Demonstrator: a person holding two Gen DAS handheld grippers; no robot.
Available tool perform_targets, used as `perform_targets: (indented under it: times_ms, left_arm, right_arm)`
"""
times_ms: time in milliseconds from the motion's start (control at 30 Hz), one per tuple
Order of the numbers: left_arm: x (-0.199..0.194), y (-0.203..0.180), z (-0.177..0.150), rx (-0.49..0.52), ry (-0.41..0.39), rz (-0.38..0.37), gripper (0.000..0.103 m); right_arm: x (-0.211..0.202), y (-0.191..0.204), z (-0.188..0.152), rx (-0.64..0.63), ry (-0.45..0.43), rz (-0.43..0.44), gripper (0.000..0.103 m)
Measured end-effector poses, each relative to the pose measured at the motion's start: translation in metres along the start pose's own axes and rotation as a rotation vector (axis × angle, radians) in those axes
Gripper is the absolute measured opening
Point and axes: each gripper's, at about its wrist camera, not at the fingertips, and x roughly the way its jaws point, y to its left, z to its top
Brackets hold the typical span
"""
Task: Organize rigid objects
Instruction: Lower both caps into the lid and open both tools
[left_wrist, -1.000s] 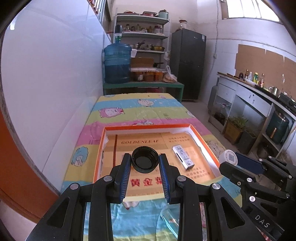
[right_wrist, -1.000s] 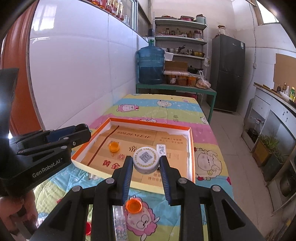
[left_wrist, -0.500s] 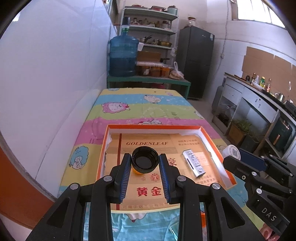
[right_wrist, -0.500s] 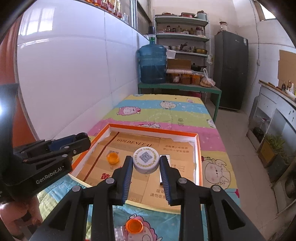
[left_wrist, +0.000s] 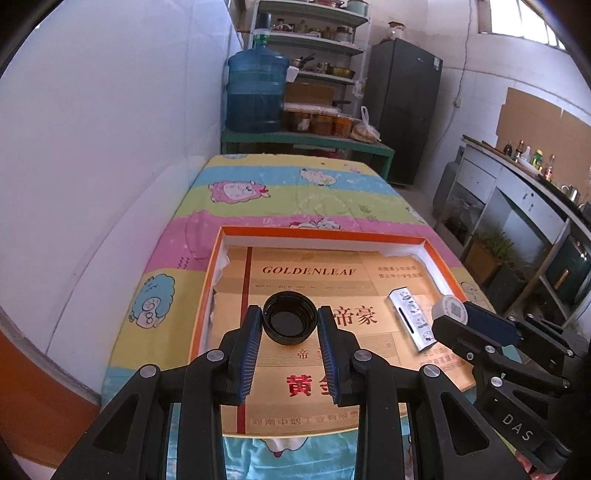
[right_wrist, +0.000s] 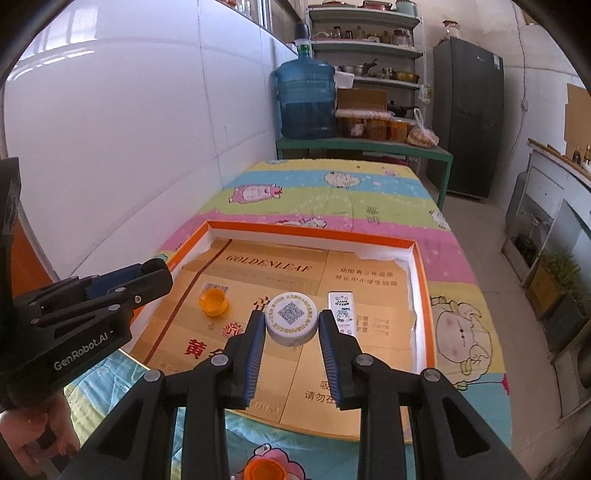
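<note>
My left gripper (left_wrist: 290, 325) is shut on a black bottle cap (left_wrist: 290, 323), open side up, held over the orange-rimmed shallow box (left_wrist: 321, 233). My right gripper (right_wrist: 291, 326) is shut on a white round cap with a QR code (right_wrist: 291, 322), also over the box (right_wrist: 310, 227). That white cap also shows in the left wrist view (left_wrist: 451, 308). In the box lie a small white rectangular pack (right_wrist: 342, 307) and an orange cap (right_wrist: 213, 301). The pack also shows in the left wrist view (left_wrist: 410, 318).
The box sits on a table with a striped cartoon cloth (right_wrist: 343, 192), a white wall along its left side. Another orange cap (right_wrist: 265, 469) lies on the cloth in front of the box. A blue water jug (right_wrist: 306, 99) and shelves stand behind the table.
Both grippers have moved forward over the box with their caps still held. The front edge of the box now lies nearer to me in both views.
</note>
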Motion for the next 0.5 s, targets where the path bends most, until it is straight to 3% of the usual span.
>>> perform_targets:
  times_ms: [500]
  left_arm:
    - [0.036, 0.001, -0.013, 0.009, 0.104, 0.007, 0.031]
  right_arm:
    - [0.04, -0.005, -0.01, 0.009, 0.09, 0.022, 0.03]
